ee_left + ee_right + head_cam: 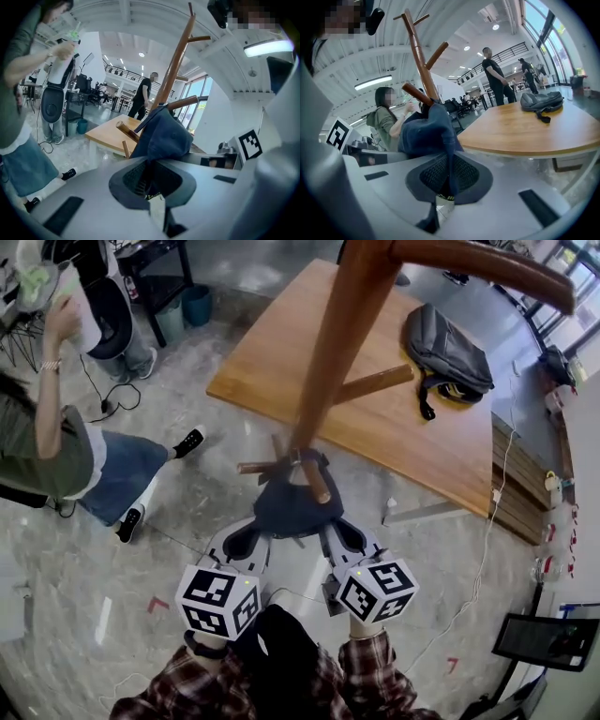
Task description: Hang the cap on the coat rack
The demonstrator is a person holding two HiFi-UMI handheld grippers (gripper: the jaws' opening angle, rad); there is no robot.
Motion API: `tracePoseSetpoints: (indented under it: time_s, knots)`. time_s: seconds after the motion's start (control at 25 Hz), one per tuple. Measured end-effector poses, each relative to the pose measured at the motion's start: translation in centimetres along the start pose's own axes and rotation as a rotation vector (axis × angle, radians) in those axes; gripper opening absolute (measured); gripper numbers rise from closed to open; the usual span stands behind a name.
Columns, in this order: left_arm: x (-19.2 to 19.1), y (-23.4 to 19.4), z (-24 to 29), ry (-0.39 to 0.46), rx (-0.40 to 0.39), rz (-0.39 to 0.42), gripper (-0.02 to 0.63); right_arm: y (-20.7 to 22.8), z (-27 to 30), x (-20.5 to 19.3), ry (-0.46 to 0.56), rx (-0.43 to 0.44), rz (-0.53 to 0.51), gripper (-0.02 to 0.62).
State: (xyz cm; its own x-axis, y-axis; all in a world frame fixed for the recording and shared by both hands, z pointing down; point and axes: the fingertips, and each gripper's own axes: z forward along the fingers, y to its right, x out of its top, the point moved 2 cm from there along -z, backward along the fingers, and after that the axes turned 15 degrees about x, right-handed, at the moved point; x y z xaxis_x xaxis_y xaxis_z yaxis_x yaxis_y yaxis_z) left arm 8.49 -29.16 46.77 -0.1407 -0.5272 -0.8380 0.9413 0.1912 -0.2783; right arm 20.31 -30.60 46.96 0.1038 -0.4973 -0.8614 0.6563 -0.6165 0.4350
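A dark blue cap [292, 504] hangs against the lower pegs of the wooden coat rack [337, 343], draped over one peg [316, 482]. My left gripper [246, 542] is shut on the cap's left edge, and my right gripper [339, 538] is shut on its right edge. In the left gripper view the cap [164, 136] rises from the jaws up to the rack's pole [176, 63]. The right gripper view shows the cap [426, 131] pinched between the pads, with the rack [419, 56] right behind it.
A wooden table [375, 418] stands behind the rack with a grey backpack [448, 351] on it. A person in a green top [56, 446] stands at the left. Cables run over the concrete floor [112, 549]. A monitor [548, 641] sits at the lower right.
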Motion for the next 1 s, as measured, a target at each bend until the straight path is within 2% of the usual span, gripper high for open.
tracePoseSetpoints:
  time_s: [0.28,0.52,1.0]
  knots:
    - [0.1,-0.8,3.2,-0.004,0.023,-0.002,0.015,2.2,2.1,0.3,0.007,-0.002,0.030,0.017]
    - [0.2,-0.7,4.7,-0.007,0.003,0.018,0.015,3.3,3.1,0.8,0.012,-0.001,0.031,0.017]
    - [-0.4,-0.6,4.2,-0.023,-0.034,-0.006,0.017,3.0,1.9,0.7,0.023,-0.016,0.035,0.018]
